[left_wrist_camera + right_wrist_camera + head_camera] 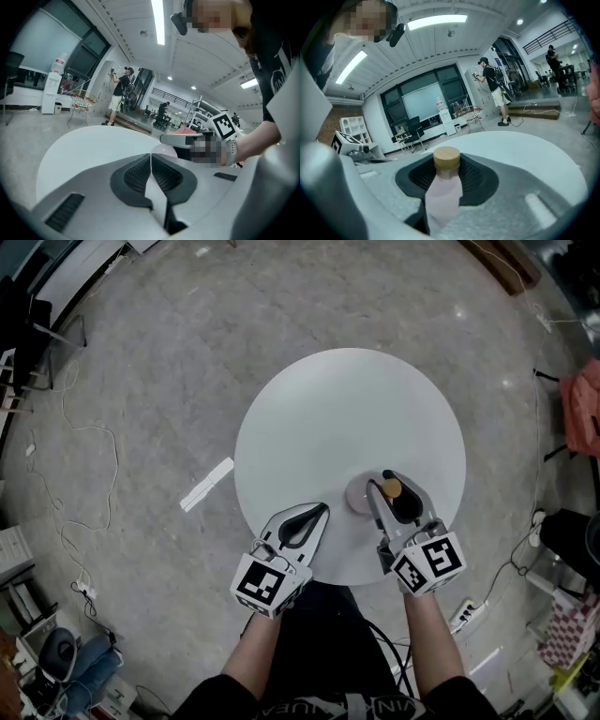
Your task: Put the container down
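Observation:
A pale pink container [444, 192] with a round wooden lid [391, 488] sits between the jaws of my right gripper [382, 482], which is shut on it near the neck. Its wider pink body [360, 495] shows just left of the jaws, low over the round white table [337, 418]; I cannot tell whether it touches the top. In the left gripper view the same pink body [164, 150] peeks out under the right gripper [187, 139]. My left gripper [322, 510] hovers over the table's near edge, jaws shut together [151, 155] with nothing between them.
The table stands on a grey concrete floor with loose cables [89, 442] and a white strip [206, 484] at the left. A power strip [466, 613] lies near my right arm. Clutter lines both sides of the floor. A person [494, 89] stands far off.

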A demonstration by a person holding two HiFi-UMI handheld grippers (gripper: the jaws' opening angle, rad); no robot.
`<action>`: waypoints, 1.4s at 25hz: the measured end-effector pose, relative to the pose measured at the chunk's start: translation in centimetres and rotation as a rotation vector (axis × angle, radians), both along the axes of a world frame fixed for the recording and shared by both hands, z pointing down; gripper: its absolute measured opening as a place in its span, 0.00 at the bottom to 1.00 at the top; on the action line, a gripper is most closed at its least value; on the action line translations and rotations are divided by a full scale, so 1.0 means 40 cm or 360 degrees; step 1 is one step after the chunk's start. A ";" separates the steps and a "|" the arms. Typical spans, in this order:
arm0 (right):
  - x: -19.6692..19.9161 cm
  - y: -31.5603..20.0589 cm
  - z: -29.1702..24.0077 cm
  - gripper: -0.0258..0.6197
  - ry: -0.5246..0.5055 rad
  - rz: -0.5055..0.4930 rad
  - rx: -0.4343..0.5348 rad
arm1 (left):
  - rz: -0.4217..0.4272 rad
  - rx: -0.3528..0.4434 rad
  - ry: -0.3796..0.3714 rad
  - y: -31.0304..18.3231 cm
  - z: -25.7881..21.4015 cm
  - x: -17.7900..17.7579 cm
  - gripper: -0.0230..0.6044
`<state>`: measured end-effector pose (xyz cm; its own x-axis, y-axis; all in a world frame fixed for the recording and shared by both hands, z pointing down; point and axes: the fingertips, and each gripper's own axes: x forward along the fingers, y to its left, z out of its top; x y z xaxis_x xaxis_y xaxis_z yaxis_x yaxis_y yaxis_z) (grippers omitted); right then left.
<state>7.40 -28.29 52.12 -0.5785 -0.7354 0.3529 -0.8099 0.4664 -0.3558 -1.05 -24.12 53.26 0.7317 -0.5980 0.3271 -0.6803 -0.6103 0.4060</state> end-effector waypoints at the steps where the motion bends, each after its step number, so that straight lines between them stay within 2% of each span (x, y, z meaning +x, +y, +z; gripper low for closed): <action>1: -0.005 -0.002 0.002 0.25 0.0018 -0.0010 0.0010 | -0.0003 -0.0001 0.0002 -0.002 0.002 -0.003 0.06; 18: -0.048 -0.018 0.011 0.25 0.0223 -0.0143 0.0139 | -0.0018 -0.0021 0.0016 -0.019 0.018 -0.014 0.06; 35: -0.067 0.008 0.021 0.25 0.0386 -0.0206 0.0224 | -0.0043 -0.0036 0.0026 -0.010 0.024 -0.036 0.06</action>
<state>4.71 -27.97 52.97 -0.5821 -0.7123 0.3923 -0.7938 0.6024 -0.0841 -2.50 -24.50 54.22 0.7208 -0.6100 0.3291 -0.6895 -0.5824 0.4307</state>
